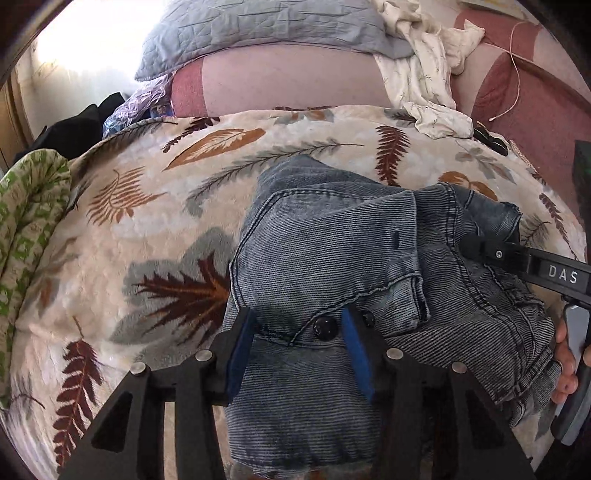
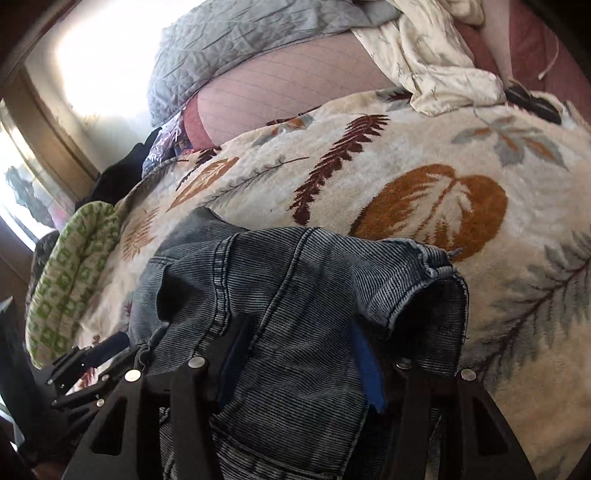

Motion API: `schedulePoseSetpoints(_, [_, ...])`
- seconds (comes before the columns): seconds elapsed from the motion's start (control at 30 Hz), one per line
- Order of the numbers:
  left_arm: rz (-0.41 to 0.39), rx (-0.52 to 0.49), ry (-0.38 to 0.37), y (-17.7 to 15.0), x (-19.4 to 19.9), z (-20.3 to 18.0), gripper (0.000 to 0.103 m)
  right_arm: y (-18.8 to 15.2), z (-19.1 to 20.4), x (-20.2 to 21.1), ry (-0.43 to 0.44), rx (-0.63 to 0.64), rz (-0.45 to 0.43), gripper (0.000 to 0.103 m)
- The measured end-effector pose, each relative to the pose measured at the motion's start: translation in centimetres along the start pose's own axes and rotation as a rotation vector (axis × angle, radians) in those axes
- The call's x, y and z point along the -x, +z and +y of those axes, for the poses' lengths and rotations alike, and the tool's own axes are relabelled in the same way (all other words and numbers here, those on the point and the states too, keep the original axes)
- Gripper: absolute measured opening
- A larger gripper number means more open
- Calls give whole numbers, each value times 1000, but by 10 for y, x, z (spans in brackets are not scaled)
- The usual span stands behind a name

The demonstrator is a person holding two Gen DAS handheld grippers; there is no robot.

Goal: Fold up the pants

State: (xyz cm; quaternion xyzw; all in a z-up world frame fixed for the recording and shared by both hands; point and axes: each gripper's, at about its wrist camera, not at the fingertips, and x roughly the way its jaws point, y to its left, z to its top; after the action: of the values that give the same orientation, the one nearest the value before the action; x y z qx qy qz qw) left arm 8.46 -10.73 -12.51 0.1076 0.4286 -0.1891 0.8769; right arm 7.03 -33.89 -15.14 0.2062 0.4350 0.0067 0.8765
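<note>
Here the bunched jeans [image 1: 332, 266] lay between both parted, released tongs, left tongs [image 1: 299, 332] nearer the waistband buttons, right tongs [image 2: 295, 354] beside a leg hem

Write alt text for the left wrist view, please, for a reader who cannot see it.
Folded grey-blue denim pants lie on a leaf-patterned blanket, with the left tool open astride the end nearer the camera. The right tool reaches in from the right. A grey pillow lies behind.

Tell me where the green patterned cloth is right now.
The green patterned cloth lies bunched at the left edge of both wrist views, beside the leaf-print blanket, left of the jeans.
</note>
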Motion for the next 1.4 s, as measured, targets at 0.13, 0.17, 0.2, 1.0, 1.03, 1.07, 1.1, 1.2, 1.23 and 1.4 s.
schedulePoseSetpoints(0.13, [-34,-8,16,-13,8,-2,52,-12,2,8,-21,-7,-8,66])
schedulePoseSetpoints(0.17, [-46,-12,24,-16,10,-3,52,-15,4,11,-30,-3,-10,68])
schedulePoseSetpoints(0.2, [-51,-17,30,-18,11,-3,52,-17,5,13,-48,3,-13,70])
schedulePoseSetpoints(1.0, [-158,-40,172,-31,64,8,62,-70,68,62,-92,252,-126,24])
schedulePoseSetpoints(1.03, [-155,-38,172,-30,63,7,62,-70,67,59,-90,245,-113,23])
schedulePoseSetpoints(1.07, [-152,-36,173,-30,62,7,62,-70,66,57,-88,243,-106,23])
schedulePoseSetpoints(1.1, [-151,-36,175,-31,61,7,62,-70,65,55,-88,246,-98,23])
schedulePoseSetpoints(1.2, [-141,-40,180,-32,57,6,62,-72,63,50,-89,246,-84,24])
schedulePoseSetpoints(1.23, [-137,-43,183,-32,55,5,62,-72,62,49,-88,243,-77,24])
schedulePoseSetpoints(1.4, [-107,-55,212,-36,44,2,66,-72,62,44,-90,249,-72,24])
